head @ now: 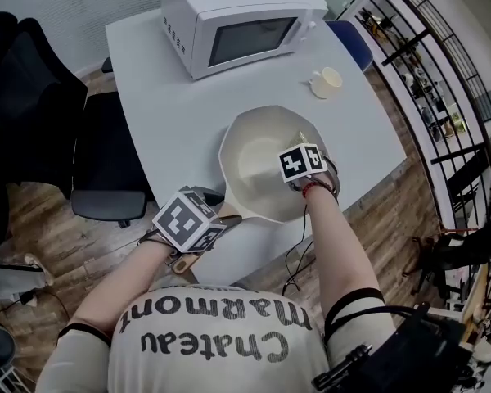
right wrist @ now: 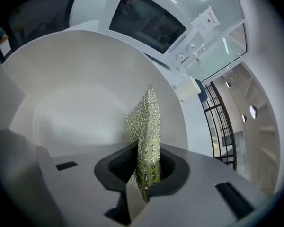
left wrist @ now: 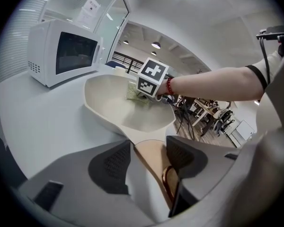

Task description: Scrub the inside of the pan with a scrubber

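R gripper [right wrist: 143, 169]: jaws clamped tight on scrubber [right wrist: 146, 122], which stands edge-up btwn the pads and sits inside pan [right wrist: 75, 79] near its right wall; contact w/ surface unclear. L gripper [left wrist: 149, 150]: jaws partway apart, gripping wooden handle [left wrist: 156, 169], holding pan steady on table [head: 155, 97] in front of microwave [head: 237, 19]. Progress: looks mid-scrub, setup done. Interior is plain cream, no suds/dirt visible, so can't tell what's been covered; assume floor + far wall still to do.

In the head view the left gripper [head: 217, 216] covers the middle of the pan handle [head: 188, 265]. The right gripper [head: 303, 155] hides nearly all the scrubber [right wrist: 144, 126]. The microwave [head: 237, 23] top is cut off.
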A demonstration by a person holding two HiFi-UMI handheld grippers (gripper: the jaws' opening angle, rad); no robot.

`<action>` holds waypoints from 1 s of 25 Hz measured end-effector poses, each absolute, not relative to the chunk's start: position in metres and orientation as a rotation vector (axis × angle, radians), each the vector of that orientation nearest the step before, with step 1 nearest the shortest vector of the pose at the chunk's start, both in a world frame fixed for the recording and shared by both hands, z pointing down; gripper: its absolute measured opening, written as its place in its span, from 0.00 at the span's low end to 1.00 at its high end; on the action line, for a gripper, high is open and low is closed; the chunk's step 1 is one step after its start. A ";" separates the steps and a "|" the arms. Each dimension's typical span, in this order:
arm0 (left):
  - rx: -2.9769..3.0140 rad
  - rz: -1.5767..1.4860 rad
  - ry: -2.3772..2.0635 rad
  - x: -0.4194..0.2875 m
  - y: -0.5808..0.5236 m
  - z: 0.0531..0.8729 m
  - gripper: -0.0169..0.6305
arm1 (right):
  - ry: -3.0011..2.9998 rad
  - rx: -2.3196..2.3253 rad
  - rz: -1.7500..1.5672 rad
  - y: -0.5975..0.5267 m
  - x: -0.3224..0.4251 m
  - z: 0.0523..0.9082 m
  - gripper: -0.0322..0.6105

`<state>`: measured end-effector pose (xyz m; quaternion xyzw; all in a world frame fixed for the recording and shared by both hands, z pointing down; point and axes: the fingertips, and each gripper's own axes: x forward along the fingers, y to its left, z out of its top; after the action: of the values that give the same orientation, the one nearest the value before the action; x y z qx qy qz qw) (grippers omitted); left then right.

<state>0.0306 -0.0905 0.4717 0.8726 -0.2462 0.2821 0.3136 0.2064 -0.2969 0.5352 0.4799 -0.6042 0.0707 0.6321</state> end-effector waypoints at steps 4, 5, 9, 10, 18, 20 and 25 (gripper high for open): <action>2.296 0.770 -0.673 0.032 -0.089 0.471 0.42 | -1.546 1.119 0.362 -0.280 0.195 0.519 0.14; 2.295 0.775 -0.672 0.033 -0.090 0.471 0.42 | -1.624 1.099 0.454 -0.274 0.184 0.513 0.14; 2.287 0.805 -0.685 0.031 -0.093 0.471 0.42 | -1.929 0.698 0.913 -0.218 0.106 0.506 0.14; 2.283 0.813 -0.693 0.030 -0.093 0.471 0.42 | -1.967 0.574 0.985 -0.201 0.087 0.507 0.14; 2.299 0.796 -0.658 0.036 -0.091 0.471 0.42 | -1.997 0.454 0.621 -0.184 0.044 0.534 0.14; 2.298 0.796 -0.657 0.036 -0.091 0.471 0.42 | -1.947 0.468 0.556 -0.189 0.045 0.542 0.14; 2.296 0.787 -0.654 0.037 -0.089 0.472 0.42 | -1.808 0.508 0.605 -0.197 0.059 0.565 0.14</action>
<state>0.0374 -0.0886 0.4719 0.8688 -0.2474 0.2978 0.3087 0.0585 -0.1970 0.5649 0.2146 -0.7645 0.2559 0.5514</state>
